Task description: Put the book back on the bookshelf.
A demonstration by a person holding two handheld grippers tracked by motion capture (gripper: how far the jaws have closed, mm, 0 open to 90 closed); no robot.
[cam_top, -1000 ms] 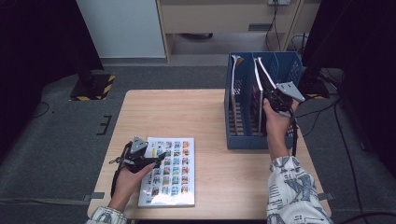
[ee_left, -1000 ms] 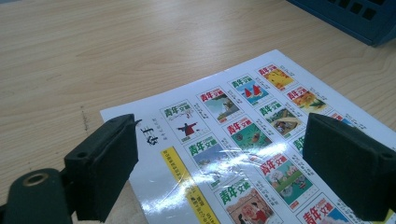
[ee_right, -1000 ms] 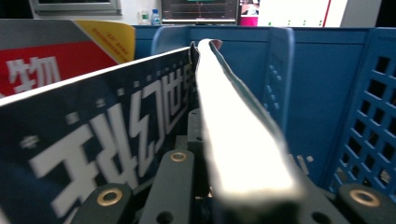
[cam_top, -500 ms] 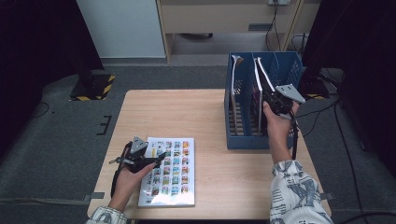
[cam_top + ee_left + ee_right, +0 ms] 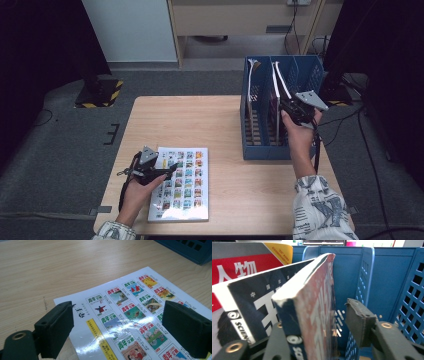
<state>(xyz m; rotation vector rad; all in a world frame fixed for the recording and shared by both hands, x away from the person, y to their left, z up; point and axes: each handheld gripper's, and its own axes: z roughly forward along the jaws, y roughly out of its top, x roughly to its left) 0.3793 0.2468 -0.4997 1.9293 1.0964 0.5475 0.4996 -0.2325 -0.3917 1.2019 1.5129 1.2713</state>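
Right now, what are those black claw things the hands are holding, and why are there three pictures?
They are hand-held grippers with two jaws each. One camera looks down from above; one rides on each gripper. On the pale wooden table lies a glossy white sheet of little coloured pictures, and the left gripper hovers open over it. A blue plastic file rack holds upright magazines. The right gripper has just been opening around a dark blue magazine, which stands between its jaws, no longer squeezed.
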